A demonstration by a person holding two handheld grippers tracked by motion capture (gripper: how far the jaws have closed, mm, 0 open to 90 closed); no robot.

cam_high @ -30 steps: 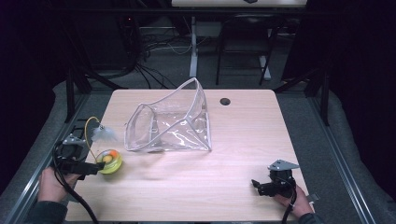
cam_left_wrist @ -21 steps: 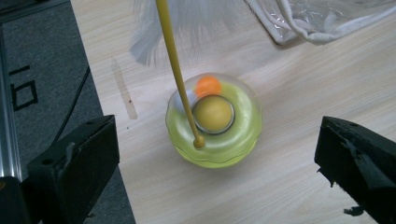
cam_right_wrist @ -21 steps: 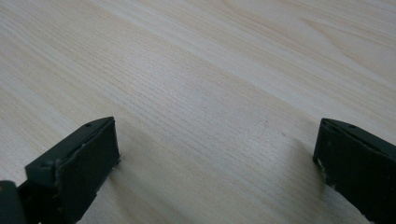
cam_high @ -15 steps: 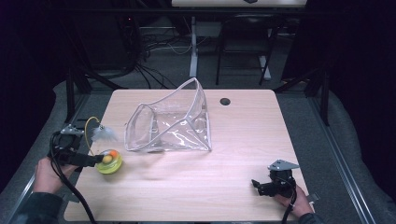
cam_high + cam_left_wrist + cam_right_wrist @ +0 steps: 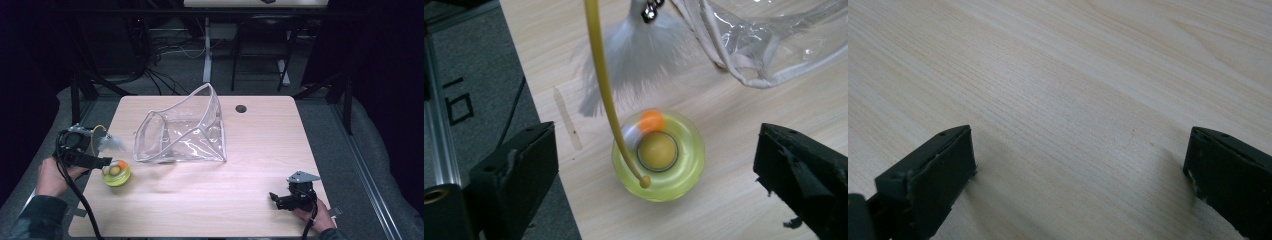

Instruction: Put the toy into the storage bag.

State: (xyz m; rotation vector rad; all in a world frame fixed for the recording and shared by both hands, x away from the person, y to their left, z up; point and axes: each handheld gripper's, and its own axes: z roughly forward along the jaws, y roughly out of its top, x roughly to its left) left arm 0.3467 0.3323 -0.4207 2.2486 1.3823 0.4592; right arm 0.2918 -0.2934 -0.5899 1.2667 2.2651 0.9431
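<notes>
A yellow-green round toy (image 5: 117,172) with an orange ball stands near the table's left edge. A yellow wand (image 5: 601,75) rises from it and carries a white feather (image 5: 111,143). My left gripper (image 5: 102,162) hovers just left of the toy. In the left gripper view the toy (image 5: 669,175) lies between the wide jaws of that gripper (image 5: 656,150), and the pads do not touch it. The jaws have just been closing slightly. A clear plastic bag (image 5: 185,135) lies open mid-table. My right gripper (image 5: 274,197) rests at the front right, open over bare wood (image 5: 1080,150).
The bag's white-trimmed rim (image 5: 744,75) lies close behind the toy. A dark round hole (image 5: 241,108) sits in the tabletop (image 5: 280,145) near the far edge. The table's left edge and grey floor (image 5: 469,75) lie right beside my left gripper.
My left gripper has lifted and drawn slightly away from the table's front, still beside the toy. The toy, the bag and my right gripper have kept still.
</notes>
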